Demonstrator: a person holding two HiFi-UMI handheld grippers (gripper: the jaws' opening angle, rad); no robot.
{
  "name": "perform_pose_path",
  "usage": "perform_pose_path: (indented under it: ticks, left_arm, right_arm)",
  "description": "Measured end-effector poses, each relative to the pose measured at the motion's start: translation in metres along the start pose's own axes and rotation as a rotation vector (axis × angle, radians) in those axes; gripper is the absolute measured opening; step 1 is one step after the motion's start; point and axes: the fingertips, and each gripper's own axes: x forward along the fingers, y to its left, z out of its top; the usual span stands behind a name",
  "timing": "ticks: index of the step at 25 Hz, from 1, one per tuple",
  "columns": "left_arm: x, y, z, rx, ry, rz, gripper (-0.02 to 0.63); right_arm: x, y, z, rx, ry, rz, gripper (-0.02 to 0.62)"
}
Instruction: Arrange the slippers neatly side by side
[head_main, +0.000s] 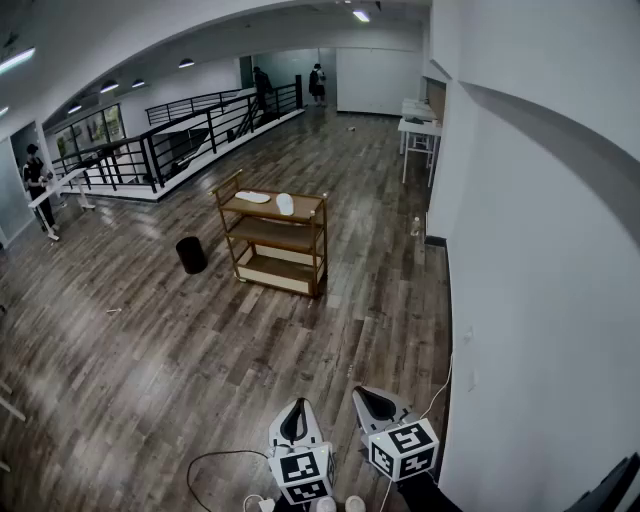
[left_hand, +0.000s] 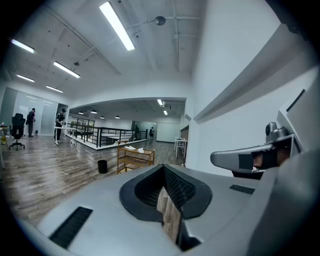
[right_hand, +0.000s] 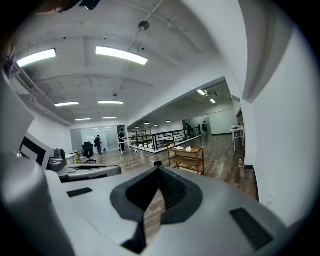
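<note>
Two white slippers lie apart on the top shelf of a wooden cart far across the floor: one slipper to the left, the other slipper to its right and turned at an angle. The cart is small in the left gripper view, and the cart is equally distant in the right gripper view. My left gripper and right gripper are side by side at the bottom of the head view, both shut and holding nothing, well short of the cart. The left gripper and right gripper point roughly towards it.
A black bin stands on the wood floor left of the cart. A white wall runs close along my right, with a bottle at its foot. White tables stand further back. A black railing borders the left. A cable lies by my feet.
</note>
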Motion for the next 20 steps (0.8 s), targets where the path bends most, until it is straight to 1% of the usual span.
perform_pose_path:
  ticks: [16, 20]
  left_arm:
    - [0.0021, -0.0003, -0.0043, -0.001, 0.010, 0.005, 0.000]
    - [0.0024, -0.0015, -0.0041, 0.000, 0.011, 0.002, 0.000]
  right_arm:
    - [0.0029, -0.0026, -0.0036, 0.003, 0.008, 0.001, -0.003]
    - [0.0025, -0.0028, -0.0013, 0.007, -0.005, 0.002, -0.003]
